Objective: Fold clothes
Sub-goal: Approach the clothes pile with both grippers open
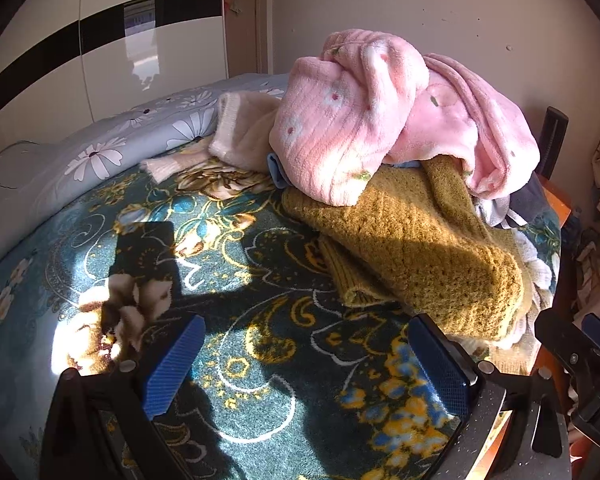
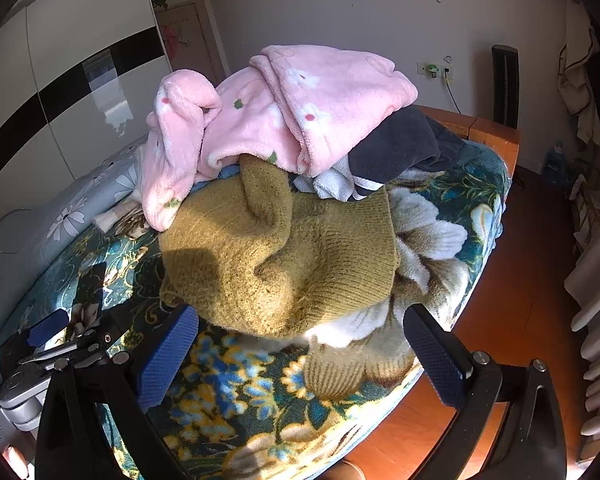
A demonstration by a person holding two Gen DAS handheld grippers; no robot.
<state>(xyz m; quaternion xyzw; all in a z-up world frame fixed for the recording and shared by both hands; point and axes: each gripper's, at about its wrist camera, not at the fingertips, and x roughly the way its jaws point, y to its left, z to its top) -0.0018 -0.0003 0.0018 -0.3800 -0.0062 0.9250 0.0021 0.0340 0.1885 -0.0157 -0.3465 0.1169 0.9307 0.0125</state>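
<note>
Nothing looks folded yet. The clothes point(image 2: 276, 184) lie in a messy pile on the bed point(image 2: 236, 392), mid frame. Left tongs point(image 1: 306, 364) and right tongs point(image 2: 300, 356) are both apart, empty.

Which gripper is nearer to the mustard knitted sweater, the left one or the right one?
Right. The right gripper is open directly before the mustard sweater, whose hem lies between its fingers. The left gripper is open over bare blanket, with the sweater off to its right.

Home bedroom: bed point(image 2: 496, 184) under floral blanket point(image 1: 260, 264), daisy-print pillow point(image 1: 100, 152) at far edge, glossy wardrobe point(image 1: 60, 60), door point(image 2: 192, 36), wall socket point(image 2: 434, 69), wooden floor point(image 2: 540, 260).
</note>
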